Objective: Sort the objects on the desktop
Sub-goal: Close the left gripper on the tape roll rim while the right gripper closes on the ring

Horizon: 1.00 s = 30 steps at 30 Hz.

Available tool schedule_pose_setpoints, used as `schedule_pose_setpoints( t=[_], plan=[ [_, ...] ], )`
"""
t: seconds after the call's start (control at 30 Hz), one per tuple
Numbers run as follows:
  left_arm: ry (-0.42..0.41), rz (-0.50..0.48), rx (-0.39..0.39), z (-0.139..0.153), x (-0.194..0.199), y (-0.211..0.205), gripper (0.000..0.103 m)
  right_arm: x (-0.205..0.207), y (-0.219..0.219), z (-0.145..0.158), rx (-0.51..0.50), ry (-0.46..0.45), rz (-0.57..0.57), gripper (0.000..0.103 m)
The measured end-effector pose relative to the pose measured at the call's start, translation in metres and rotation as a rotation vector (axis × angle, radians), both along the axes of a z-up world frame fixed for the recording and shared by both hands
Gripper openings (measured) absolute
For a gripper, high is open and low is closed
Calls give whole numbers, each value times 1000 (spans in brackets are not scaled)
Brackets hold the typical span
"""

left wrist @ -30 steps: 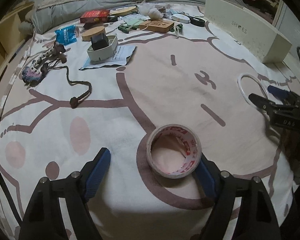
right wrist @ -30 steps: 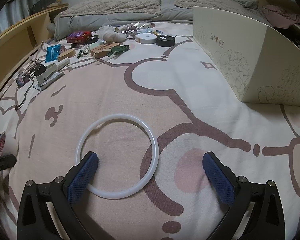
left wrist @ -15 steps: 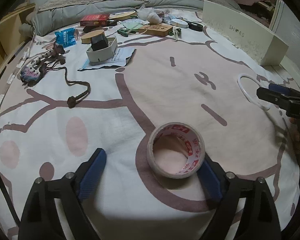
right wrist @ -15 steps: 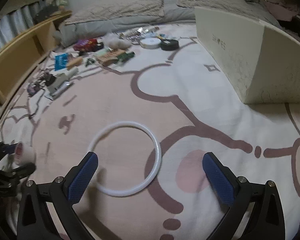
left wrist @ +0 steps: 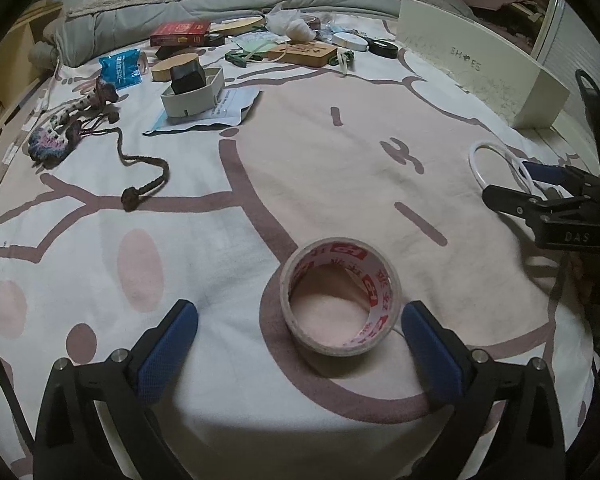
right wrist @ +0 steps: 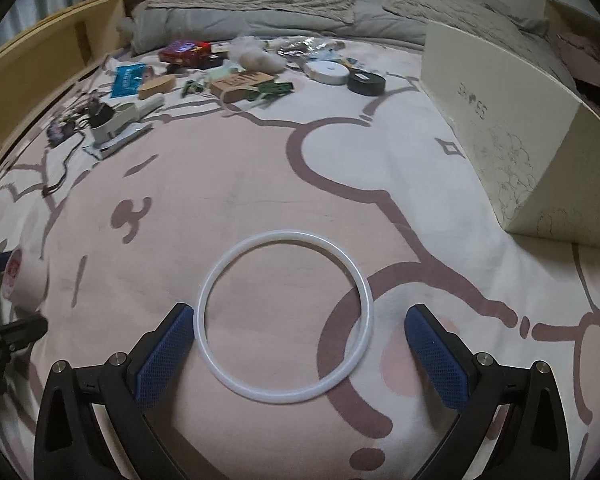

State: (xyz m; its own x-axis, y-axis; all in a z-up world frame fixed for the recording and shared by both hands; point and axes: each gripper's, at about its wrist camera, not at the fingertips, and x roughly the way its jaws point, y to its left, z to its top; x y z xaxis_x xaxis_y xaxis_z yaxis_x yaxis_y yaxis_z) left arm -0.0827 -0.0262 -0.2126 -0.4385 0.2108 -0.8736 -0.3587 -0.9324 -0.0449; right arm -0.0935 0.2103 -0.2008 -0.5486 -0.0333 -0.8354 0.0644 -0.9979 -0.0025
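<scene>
While opening, left gripper [left wrist: 300,338] astride tape roll [left wrist: 340,298]

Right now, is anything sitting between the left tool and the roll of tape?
Nothing visible. The tape roll lies flat on the bedsheet between the left tool's opening jaws, untouched.

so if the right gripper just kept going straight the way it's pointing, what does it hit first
Most likely the white ring, which lies flat on the bedsheet between the open fingers of the right gripper, closer to the left finger. Depth is hard to judge, so it might pass through the ring's hollow and meet the sheet.
</scene>
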Motion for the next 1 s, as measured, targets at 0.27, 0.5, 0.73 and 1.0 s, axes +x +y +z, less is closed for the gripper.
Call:
schedule_pose_setpoints(
  t=[0.27, 0.5, 0.73, 1.0],
  plan=[
    [1, 51, 51, 6, 0, -5, 101, 2, 3, -2, -12, 3, -4, 103],
    [2, 78, 101, 13, -1, -12, 88, 3, 4, -3, -20, 9, -5, 103],
    [11, 53, 110, 19, 1, -9, 71, 4, 4, -3, -27, 30, -5, 103],
    [40, -6, 73, 22, 7, 4, 55, 9, 4, -2, -29, 61, -6, 99]
  ],
)
